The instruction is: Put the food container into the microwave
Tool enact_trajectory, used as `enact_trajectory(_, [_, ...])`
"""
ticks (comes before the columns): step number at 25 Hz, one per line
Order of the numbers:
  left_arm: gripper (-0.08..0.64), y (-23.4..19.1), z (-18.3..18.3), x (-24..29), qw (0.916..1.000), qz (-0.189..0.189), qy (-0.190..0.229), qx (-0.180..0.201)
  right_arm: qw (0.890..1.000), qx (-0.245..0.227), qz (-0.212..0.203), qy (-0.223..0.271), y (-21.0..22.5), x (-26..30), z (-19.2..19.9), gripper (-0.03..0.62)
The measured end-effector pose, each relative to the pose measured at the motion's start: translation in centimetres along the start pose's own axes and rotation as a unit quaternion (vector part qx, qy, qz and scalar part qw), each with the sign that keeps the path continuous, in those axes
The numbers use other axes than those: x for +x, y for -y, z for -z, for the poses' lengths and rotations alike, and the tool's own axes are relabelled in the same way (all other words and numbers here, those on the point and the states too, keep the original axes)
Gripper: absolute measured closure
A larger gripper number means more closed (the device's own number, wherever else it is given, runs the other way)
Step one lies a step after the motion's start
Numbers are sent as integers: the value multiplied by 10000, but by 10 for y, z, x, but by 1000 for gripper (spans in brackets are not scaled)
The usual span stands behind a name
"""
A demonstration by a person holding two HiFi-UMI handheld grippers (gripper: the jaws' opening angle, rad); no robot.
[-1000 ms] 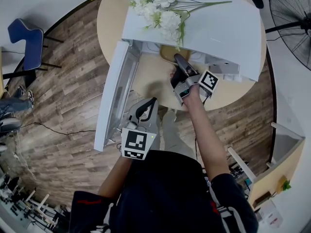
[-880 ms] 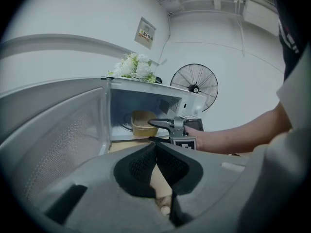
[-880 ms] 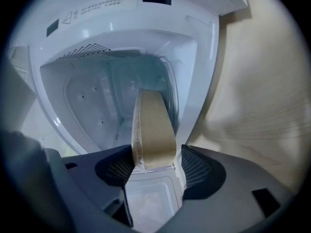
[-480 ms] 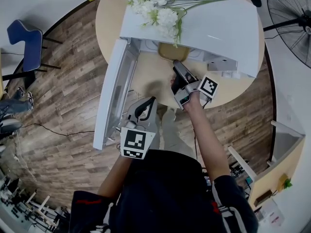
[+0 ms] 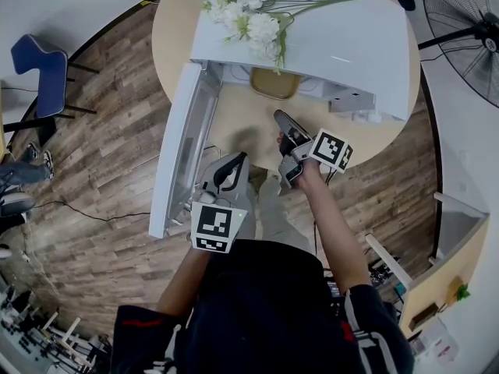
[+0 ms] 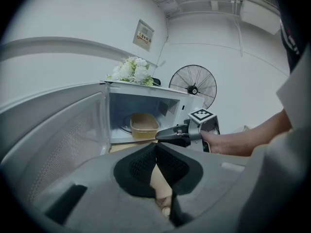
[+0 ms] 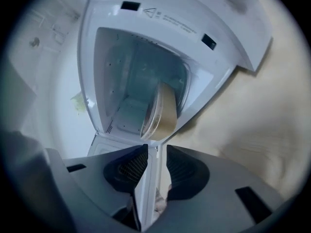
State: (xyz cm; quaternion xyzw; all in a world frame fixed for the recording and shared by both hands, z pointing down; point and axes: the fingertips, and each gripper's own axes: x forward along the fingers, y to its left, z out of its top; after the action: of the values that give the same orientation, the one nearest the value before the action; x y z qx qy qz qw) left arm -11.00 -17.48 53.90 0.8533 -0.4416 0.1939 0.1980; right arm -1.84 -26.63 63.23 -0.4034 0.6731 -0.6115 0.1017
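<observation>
Rm w/ white walls, wood floor.
Dark plank floor (image 5: 101,170) round a tan circular table (image 5: 175,29); blue chair (image 5: 43,68) far left, well apart; blk pedestal fan (image 5: 468,37) top rt; small notice (image 6: 144,34) high on white wall (image 6: 63,13); pipes (image 6: 204,6) along ceiling.

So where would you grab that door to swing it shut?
Probably the free edge of the door, the end away from the microwave. It stands wide open beside the left gripper, so that gripper could pinch the thin panel from the near end.
</observation>
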Motion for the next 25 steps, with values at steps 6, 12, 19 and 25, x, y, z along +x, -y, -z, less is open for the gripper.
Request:
enact_trajectory(6, [545,2,-3,0,10000,-1,23,11,9941,-1016,367,-130,-13,1,-2,565])
enact_trajectory(12, [545,2,-1,2,10000,-19,0,-40,9766,-2031,684,-199,-20,7,-8,581])
enact_trajectory(19, [545,0,1,1,10000,-61,-16,-69,9747,-2114,708,-150,-21,14,-17,581])
enact_trajectory(25, [545,-2,2,4,9999,-76,-50,-98,9750,-2096,735,-116,-18,22,-26,581])
